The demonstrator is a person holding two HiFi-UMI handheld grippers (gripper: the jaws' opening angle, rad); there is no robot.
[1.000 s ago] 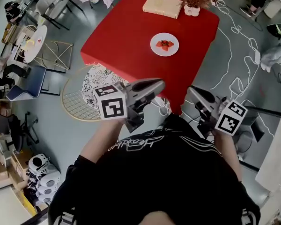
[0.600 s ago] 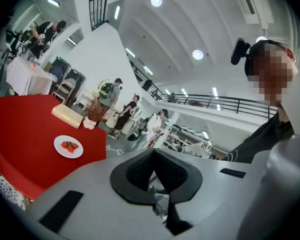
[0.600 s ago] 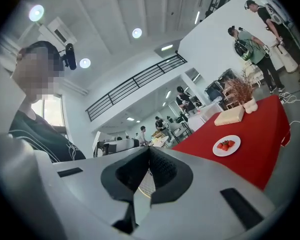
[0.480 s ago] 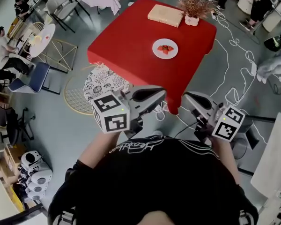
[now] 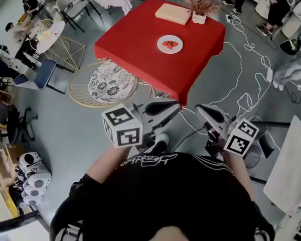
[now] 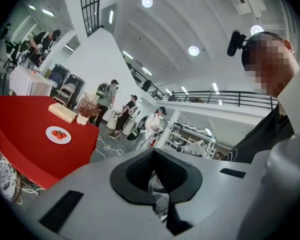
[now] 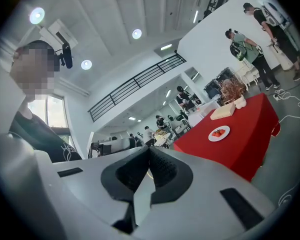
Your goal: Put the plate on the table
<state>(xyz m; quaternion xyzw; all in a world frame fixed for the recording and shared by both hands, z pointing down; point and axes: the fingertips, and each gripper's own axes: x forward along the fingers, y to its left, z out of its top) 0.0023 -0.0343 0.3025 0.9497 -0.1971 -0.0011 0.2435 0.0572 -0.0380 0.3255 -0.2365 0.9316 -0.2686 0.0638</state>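
Changed since a second ago: the red desk (image 5: 135, 44) has drawn off toward the top of the head view, and the whole wicker chair (image 5: 110, 82) now shows, because I have backed away.

1. Plate (image 5: 170, 44), white, carrying strawberries: lying flat near the desk's middle, well apart from me. By my judgement the placing is finished.
2. Flat tan box (image 5: 173, 14), potted dried plant (image 5: 199, 4): at the desk's far edge, apart from the plate.
3. Left gripper (image 6: 153, 166), right gripper (image 7: 148, 166): fingers (image 6: 139, 172) closed together on nothing, held level before my chest, there being nothing left to carry.
4. Wicker chair, patterned cushion: just beside the desk's near-left edge.
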